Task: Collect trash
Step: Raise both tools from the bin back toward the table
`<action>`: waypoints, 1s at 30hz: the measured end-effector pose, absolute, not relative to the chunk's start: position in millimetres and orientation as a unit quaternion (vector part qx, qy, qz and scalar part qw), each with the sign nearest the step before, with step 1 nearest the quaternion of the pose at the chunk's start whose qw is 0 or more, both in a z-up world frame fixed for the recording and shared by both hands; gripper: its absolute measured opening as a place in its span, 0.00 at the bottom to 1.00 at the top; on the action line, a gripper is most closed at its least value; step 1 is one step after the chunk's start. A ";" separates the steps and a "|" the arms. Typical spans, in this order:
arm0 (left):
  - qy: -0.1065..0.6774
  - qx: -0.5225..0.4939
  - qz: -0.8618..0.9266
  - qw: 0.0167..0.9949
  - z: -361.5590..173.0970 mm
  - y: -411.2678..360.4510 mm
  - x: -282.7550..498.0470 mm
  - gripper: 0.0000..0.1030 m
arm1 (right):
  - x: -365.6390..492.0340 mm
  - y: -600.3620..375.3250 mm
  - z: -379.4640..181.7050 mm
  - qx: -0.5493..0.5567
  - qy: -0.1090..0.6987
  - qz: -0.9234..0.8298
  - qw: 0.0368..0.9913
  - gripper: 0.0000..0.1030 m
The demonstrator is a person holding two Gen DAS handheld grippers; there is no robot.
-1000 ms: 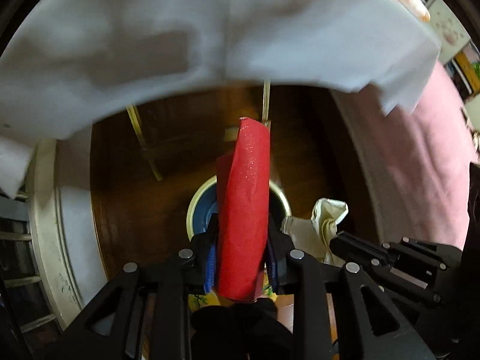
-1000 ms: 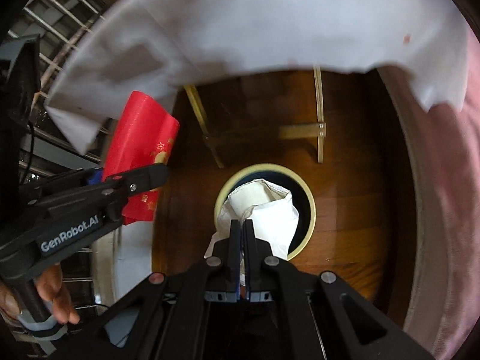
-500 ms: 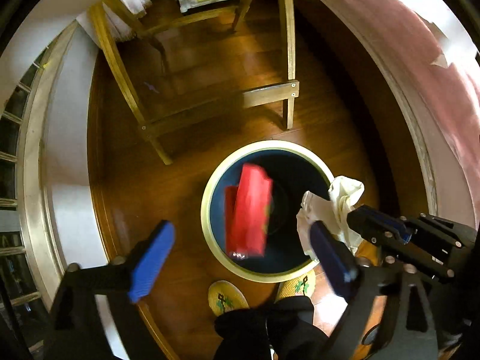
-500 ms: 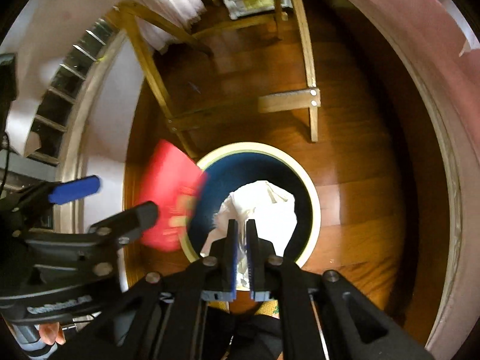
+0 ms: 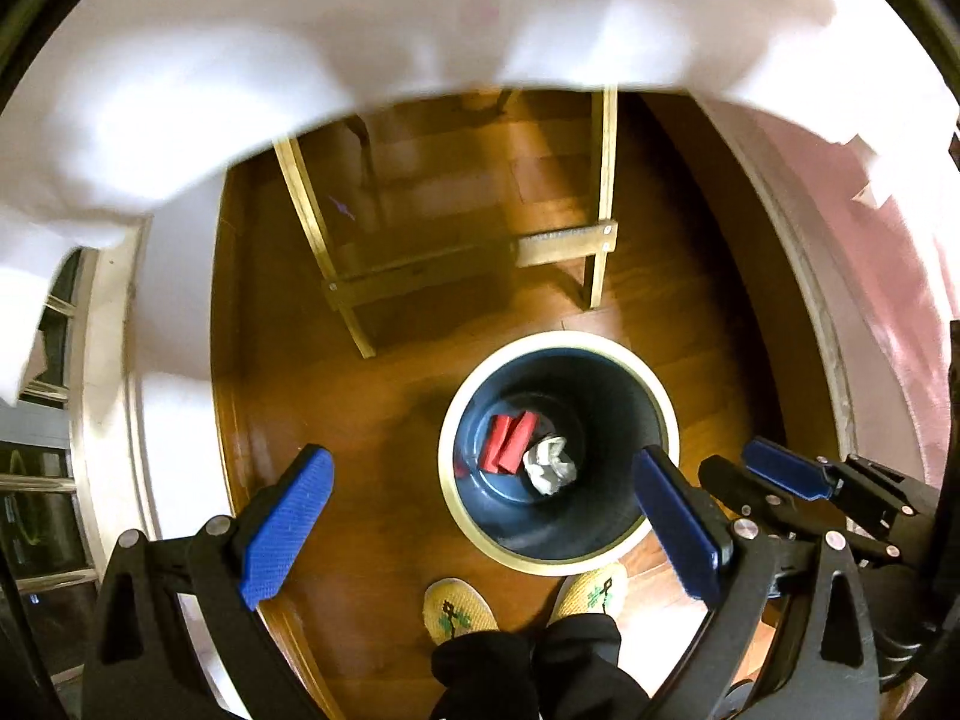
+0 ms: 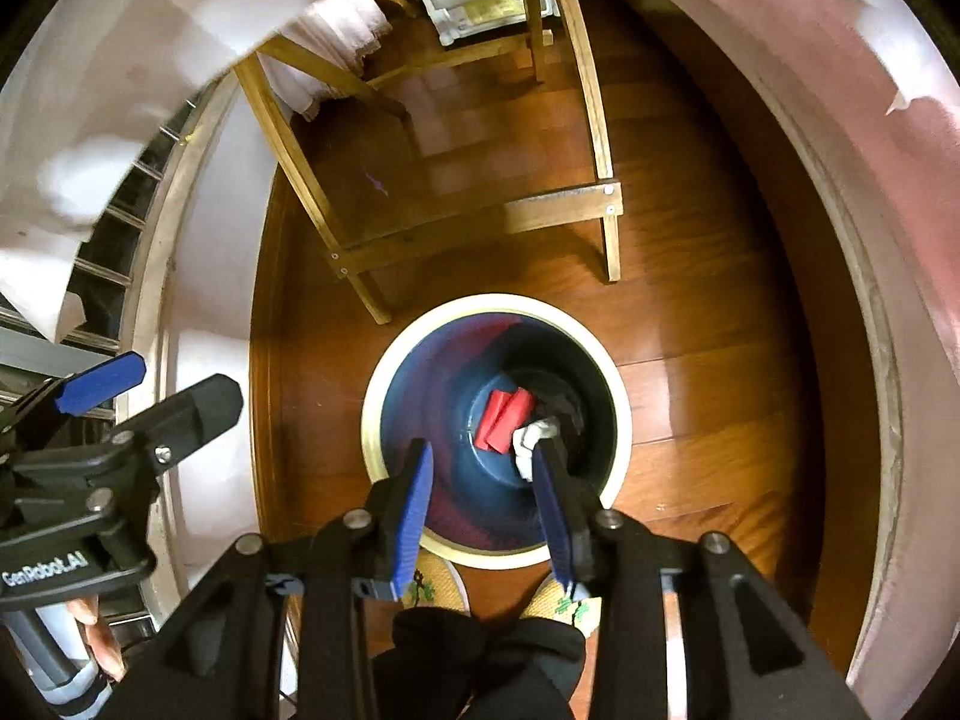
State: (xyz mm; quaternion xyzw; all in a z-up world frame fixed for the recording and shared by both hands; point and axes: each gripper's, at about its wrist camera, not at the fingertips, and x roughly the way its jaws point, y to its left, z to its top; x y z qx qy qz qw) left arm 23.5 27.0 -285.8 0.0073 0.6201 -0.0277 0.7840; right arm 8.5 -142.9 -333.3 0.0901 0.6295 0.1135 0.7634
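A round dark-blue bin with a cream rim (image 5: pixel 667 414) stands on the wooden floor; it also shows in the right wrist view (image 6: pixel 624 420). A red packet (image 5: pixel 509 441) (image 6: pixel 503 420) and a crumpled white tissue (image 5: pixel 551 463) (image 6: pixel 528 439) lie at its bottom. My left gripper (image 5: pixel 480 498) is wide open and empty above the bin. My right gripper (image 6: pixel 483 480) is open and empty above the bin, and it also shows in the left wrist view (image 5: pixel 780 468).
Wooden table legs with a crossbar (image 5: pixel 564 246) (image 6: pixel 564 207) stand just behind the bin. A white tablecloth (image 5: pixel 300 60) hangs overhead. A pink wall (image 6: pixel 870 180) runs on the right. The person's feet in patterned slippers (image 5: pixel 459 609) are by the bin's near side.
My left gripper opened and the red packet fell into the bin. My right gripper then opened and the white tissue dropped in beside it. Both grippers are now empty.
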 end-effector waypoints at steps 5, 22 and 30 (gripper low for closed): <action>0.612 0.014 -0.040 0.790 -240.3 27.6 18.6 0.96 | 3.0 -143.2 -300.1 0.091 0.627 0.107 0.767 0.34; 0.563 0.027 -0.065 0.823 -55.4 47.8 16.7 0.96 | -23.2 -148.1 -126.4 0.119 0.561 0.096 0.813 0.34; 0.528 0.038 -0.087 0.844 5.3 58.6 25.4 0.94 | -27.8 -145.5 -56.6 0.128 0.515 0.080 0.844 0.34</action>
